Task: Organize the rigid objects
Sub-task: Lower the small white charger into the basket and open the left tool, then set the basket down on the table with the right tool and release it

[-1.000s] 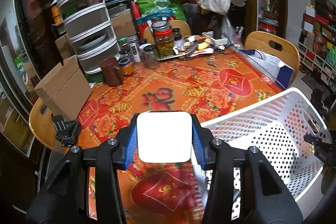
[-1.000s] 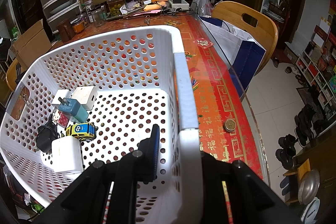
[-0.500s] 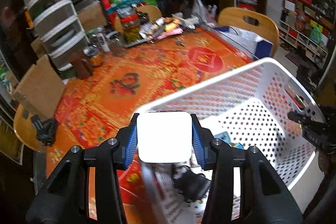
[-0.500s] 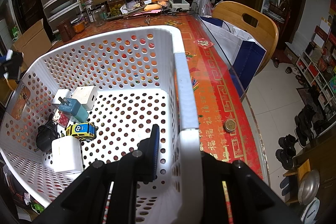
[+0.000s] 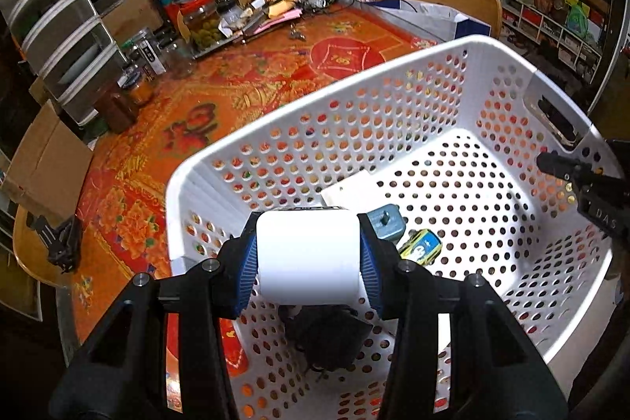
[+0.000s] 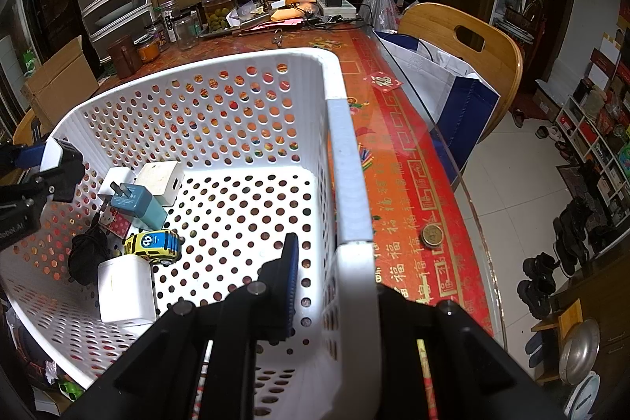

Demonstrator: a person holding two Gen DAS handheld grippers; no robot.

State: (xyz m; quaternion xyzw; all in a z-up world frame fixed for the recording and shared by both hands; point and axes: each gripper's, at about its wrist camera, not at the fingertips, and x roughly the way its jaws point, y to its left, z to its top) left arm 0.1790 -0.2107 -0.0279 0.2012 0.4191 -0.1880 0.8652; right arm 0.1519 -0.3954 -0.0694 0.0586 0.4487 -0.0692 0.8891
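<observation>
White perforated basket [image 6: 252, 97] on the red patterned table [image 5: 244, 93], a gripper at each side.

The right gripper [image 6: 330, 286] is clamped on the basket's side wall, one finger inside, one outside. The left gripper [image 5: 309, 258] pinches a white block [image 5: 309, 256] between its blue pads [image 5: 249, 274], above the basket's corner where a teal charger [image 6: 138, 205], a yellow toy car [image 6: 153, 247] and white adapters lie.
</observation>
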